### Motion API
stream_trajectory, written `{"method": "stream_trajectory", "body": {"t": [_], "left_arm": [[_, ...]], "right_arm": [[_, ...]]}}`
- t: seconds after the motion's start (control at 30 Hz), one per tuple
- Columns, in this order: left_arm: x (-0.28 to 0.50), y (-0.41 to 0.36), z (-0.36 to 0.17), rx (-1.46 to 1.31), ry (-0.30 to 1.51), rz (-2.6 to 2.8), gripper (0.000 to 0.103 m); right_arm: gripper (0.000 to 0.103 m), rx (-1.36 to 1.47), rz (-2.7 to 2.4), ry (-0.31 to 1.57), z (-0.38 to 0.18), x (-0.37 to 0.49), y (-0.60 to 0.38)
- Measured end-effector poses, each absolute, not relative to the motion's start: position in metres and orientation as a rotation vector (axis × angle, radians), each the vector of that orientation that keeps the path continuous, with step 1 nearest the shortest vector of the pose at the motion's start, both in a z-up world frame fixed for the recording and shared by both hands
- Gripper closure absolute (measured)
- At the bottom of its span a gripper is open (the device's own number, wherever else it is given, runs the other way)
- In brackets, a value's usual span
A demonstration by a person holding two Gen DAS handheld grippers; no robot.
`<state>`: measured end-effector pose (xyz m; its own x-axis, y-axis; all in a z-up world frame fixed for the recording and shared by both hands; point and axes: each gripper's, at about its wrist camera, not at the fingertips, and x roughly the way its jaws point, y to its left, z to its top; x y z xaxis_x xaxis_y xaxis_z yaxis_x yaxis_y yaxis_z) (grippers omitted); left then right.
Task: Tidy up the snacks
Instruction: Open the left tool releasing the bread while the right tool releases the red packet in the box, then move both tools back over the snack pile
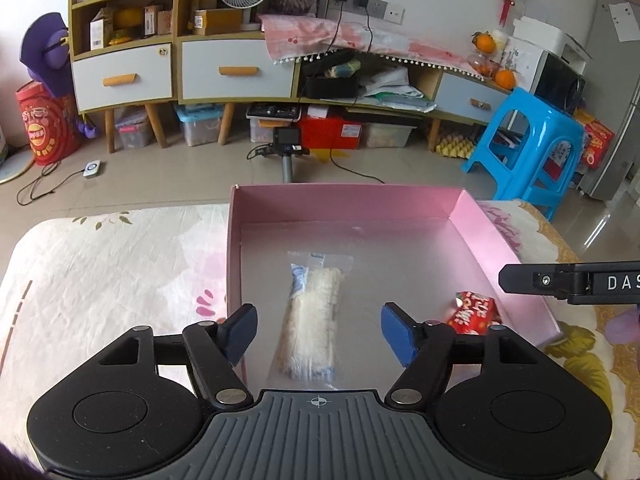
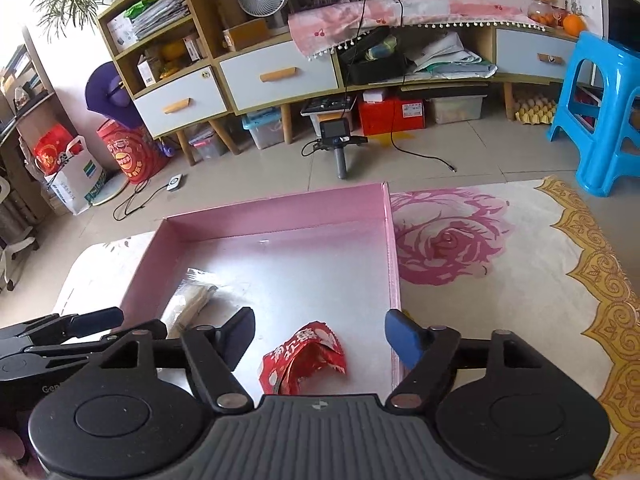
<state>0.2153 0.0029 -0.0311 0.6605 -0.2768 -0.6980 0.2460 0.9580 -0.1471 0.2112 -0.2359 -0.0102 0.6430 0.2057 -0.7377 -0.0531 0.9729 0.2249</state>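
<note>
Left gripper (image 1: 319,334) jaws wide, above clear-wrapped wafer pack (image 1: 312,320) in pink box (image 1: 344,204). Right gripper (image 2: 320,338) jaws wide, marked "DAS", above red Chinese-lettered snack packet (image 2: 304,360).

red snack packet (image 2: 304,358) in pink box (image 2: 276,216)

Clear-wrapped wafer pack (image 1: 312,316), crumpled red packet (image 2: 304,358), inside pink box (image 1: 340,202)
</note>
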Motion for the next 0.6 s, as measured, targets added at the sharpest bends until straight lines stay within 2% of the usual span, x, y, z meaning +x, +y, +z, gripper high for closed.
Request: {"method": "stream_trajectory", "body": {"t": [0.1, 0.6], "left_arm": [[0.207, 0.005, -0.027, -0.043, 0.793, -0.302, 0.023], [0.156, 0.028, -0.019, -0.021, 0.857, -0.257, 0.013]], "right_arm": [[0.031, 0.186, 0.156, 0.849, -0.004, 0.203, -0.238], [0.02, 0.192, 0.195, 0.821, 0.011, 0.152, -0.247]]}}
